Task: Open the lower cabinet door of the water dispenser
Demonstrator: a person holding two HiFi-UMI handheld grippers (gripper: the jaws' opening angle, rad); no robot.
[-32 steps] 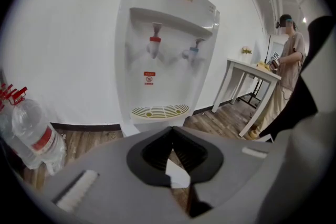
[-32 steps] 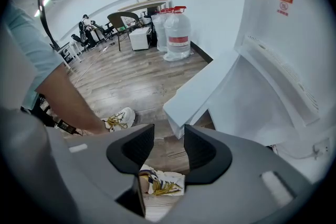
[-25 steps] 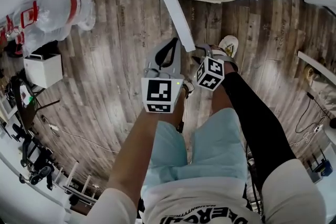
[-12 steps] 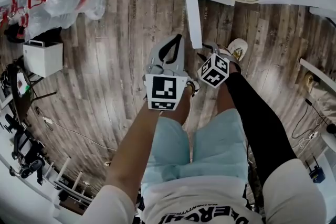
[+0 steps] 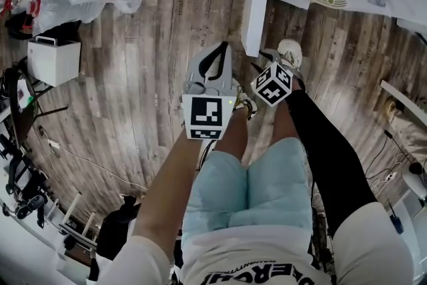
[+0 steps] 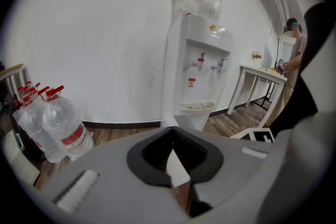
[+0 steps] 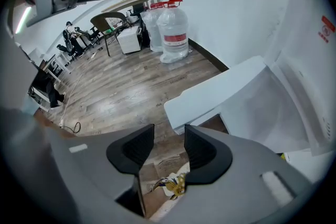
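**Lower cabinet door stands open**

The water dispenser (image 6: pixel 195 76) is white and stands against the wall. It has an upturned bottle on top, with two taps and a drip grille below. Its lower cabinet door (image 7: pixel 220 93), a plain white panel, is swung out over the wooden floor (image 5: pixel 153 70), close to the person's shoe (image 5: pixel 290 53). The left gripper (image 6: pixel 170 131) has its jaws pressed together on nothing. The right gripper (image 7: pixel 169 136) has its jaws spread and empty, near the door's edge.

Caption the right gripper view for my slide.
Right gripper, jaws apart, empty, facing the swung-open lower cabinet door; water bottles beyond.
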